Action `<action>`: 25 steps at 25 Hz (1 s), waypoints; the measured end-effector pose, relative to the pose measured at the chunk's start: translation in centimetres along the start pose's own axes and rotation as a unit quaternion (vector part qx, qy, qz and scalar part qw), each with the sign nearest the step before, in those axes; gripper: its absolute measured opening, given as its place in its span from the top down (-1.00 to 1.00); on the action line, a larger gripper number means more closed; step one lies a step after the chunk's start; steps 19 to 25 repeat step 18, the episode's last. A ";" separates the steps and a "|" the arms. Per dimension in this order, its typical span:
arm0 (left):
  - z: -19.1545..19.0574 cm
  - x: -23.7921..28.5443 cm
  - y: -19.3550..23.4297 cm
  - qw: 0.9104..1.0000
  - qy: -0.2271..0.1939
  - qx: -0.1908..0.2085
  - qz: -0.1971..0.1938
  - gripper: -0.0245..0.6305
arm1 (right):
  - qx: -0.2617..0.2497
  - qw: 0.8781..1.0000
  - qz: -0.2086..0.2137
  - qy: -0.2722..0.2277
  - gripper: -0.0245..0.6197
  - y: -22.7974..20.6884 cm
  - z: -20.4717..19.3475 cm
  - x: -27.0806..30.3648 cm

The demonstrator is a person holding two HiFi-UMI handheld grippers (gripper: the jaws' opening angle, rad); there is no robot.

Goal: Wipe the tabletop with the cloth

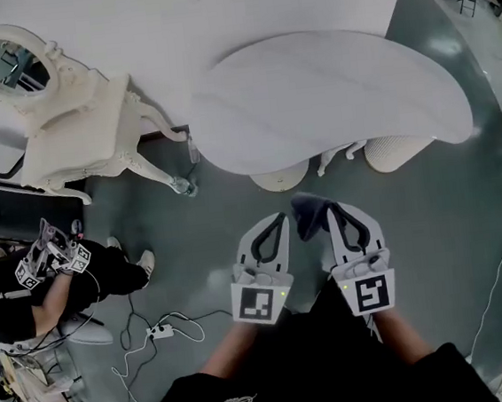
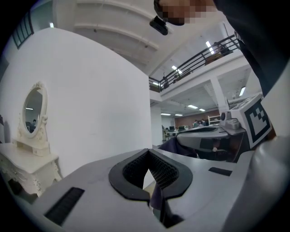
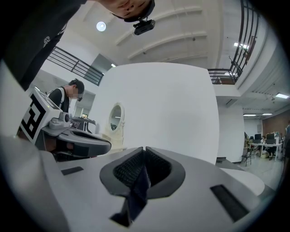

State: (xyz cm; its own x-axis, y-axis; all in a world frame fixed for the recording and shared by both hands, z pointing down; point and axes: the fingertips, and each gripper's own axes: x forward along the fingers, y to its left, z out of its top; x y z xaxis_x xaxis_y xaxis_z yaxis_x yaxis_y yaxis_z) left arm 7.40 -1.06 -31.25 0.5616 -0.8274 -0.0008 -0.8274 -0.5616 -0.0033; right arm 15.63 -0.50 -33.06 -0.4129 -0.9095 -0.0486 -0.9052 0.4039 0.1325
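Open floor before tabletop

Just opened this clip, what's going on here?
A person holds a dark cloth between two tools. The left hand-held gripper and the right hand-held gripper are each shut on part of it. The cloth is in the air above the floor, short of the white tabletop ahead, so wiping has not begun. A second person sits off to the left.

White oval tabletop, on grey floor

Side-by-side left gripper and right gripper clamp the cloth.
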 end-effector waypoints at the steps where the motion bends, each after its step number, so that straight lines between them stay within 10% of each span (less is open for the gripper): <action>1: 0.3 -0.1 -0.2 1.000 -0.003 0.000 0.000 0.90 | -0.001 1.000 -0.001 -0.003 0.87 0.2 0.4 -0.3; 25: 0.7 -1.7 -2.6 1.000 0.005 0.003 0.005 0.90 | 0.003 1.000 -0.001 -0.019 0.87 0.6 1.8 -2.6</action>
